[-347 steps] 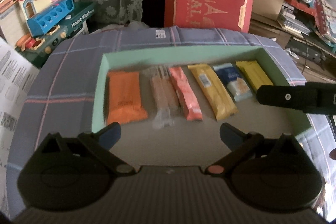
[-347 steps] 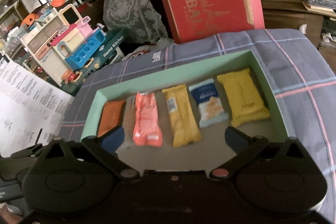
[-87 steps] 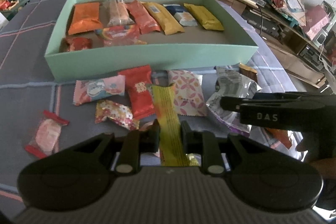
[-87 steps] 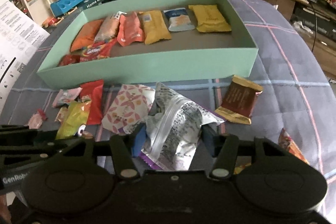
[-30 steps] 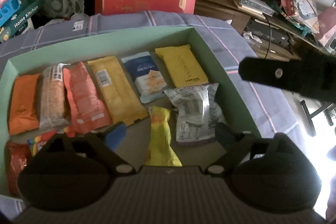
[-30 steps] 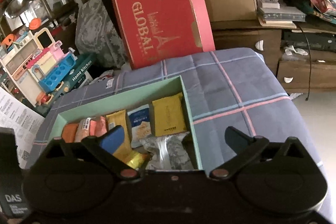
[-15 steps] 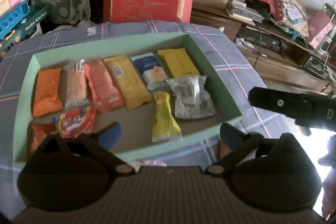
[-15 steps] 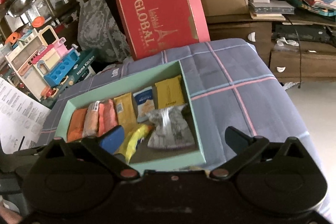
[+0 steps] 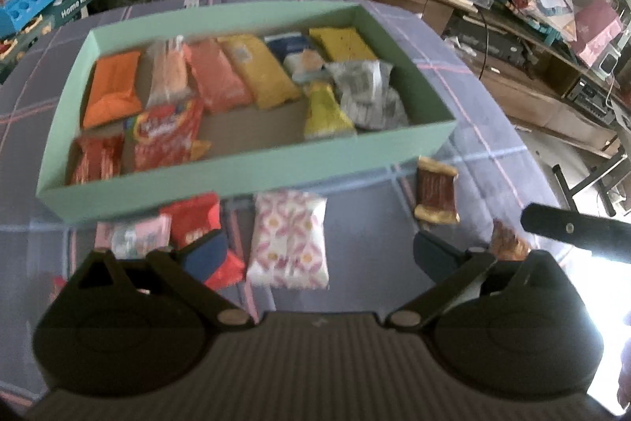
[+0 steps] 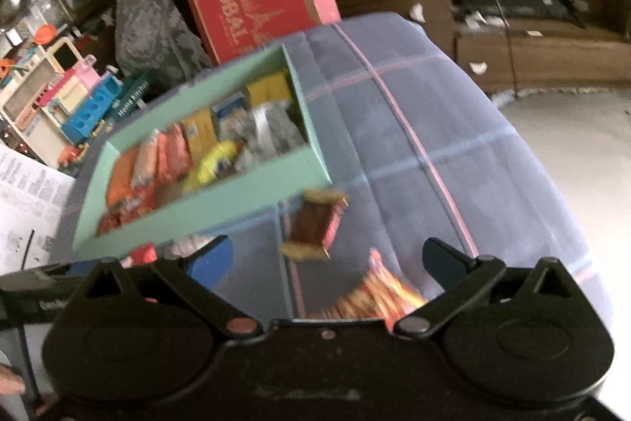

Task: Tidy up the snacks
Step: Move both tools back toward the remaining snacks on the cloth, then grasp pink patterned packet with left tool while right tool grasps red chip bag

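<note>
Roughly ten snacks in the box (image 9: 252, 172); several packets (image 9: 290, 237) left on the surface; both tools (image 9: 317, 255) (image 10: 327, 263) spread, empty.

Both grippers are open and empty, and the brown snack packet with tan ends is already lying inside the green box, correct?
Not quite. The brown packet lies on the cloth outside the green box, by its near right corner, as the left wrist view shows. Both grippers, left and right, are open and empty.
</note>
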`<state>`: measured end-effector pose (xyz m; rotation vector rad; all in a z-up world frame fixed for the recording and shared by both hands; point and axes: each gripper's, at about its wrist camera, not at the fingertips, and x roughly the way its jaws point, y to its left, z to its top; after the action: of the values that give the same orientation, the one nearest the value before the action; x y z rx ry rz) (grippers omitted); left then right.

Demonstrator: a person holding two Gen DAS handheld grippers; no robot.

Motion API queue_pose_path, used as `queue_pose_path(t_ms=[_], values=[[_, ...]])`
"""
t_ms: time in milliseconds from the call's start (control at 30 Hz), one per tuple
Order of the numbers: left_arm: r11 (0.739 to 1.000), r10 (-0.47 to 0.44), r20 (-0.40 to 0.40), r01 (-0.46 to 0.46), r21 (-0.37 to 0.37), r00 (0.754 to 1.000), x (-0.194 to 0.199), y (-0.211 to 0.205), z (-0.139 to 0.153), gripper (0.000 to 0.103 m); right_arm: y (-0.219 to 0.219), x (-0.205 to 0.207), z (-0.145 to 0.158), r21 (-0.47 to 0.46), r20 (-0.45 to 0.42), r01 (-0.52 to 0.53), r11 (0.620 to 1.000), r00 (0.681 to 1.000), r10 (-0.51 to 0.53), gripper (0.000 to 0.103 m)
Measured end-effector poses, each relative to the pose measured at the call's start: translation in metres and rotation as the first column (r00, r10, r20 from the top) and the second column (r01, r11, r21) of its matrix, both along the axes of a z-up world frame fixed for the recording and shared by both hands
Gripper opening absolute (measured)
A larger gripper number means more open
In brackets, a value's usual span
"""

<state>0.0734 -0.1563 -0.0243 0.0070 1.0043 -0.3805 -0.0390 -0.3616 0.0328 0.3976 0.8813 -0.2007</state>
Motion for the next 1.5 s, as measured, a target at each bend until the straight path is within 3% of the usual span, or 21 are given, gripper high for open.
queue_pose_path(t_ms=[333, 600, 800, 967, 1200, 1267, 1400, 1500], values=[[1.000, -0.003, -0.043, 0.003, 0.013, 0.999, -0.016, 0.009, -0.022, 0.103, -0.005, -0.041, -0.034, 0.057, -0.078, 0.106, 0.993, 0.992, -0.101, 0.103], [1.000, 0.027, -0.068, -0.026, 0.010, 0.997, -0.015, 0.017, -0.034, 0.103, -0.002, -0.041, -0.046, 0.086, -0.070, 0.157, 0.984, 0.986, -0.151, 0.102], [0.998, 0.059, -0.077, -0.058, 0.016, 0.995, -0.010, 0.025, -0.039, 0.103, 0.000, -0.025, -0.055, 0.072, -0.062, 0.191, 0.979, 0.980, -0.187, 0.086], [0.997, 0.075, -0.067, -0.073, 0.029, 0.995, -0.002, 0.027, -0.041, 0.103, 0.012, -0.017, -0.059, 0.010, -0.019, 0.119, 0.993, 0.993, -0.119, 0.060], [0.997, 0.040, -0.036, -0.037, 0.071, 0.999, 0.016, 0.003, -0.042, 0.102, 0.017, -0.013, -0.062, -0.014, 0.006, 0.073, 0.997, 0.997, -0.073, 0.058], [0.996, 0.028, -0.015, -0.026, 0.082, 1.000, 0.021, -0.006, -0.041, 0.100, 0.017, -0.013, -0.063, -0.017, 0.011, 0.066, 0.998, 0.998, -0.066, 0.058], [0.995, -0.002, -0.006, 0.003, 0.104, 1.000, 0.033, -0.020, -0.045, 0.081, 0.015, -0.012, -0.063, -0.003, 0.015, 0.062, 0.998, 0.998, -0.062, 0.058], [0.994, 0.000, -0.024, 0.002, 0.108, 1.000, 0.039, -0.022, -0.052, 0.080, 0.011, -0.012, -0.063, 0.014, 0.020, 0.062, 0.998, 0.998, -0.062, 0.058]])
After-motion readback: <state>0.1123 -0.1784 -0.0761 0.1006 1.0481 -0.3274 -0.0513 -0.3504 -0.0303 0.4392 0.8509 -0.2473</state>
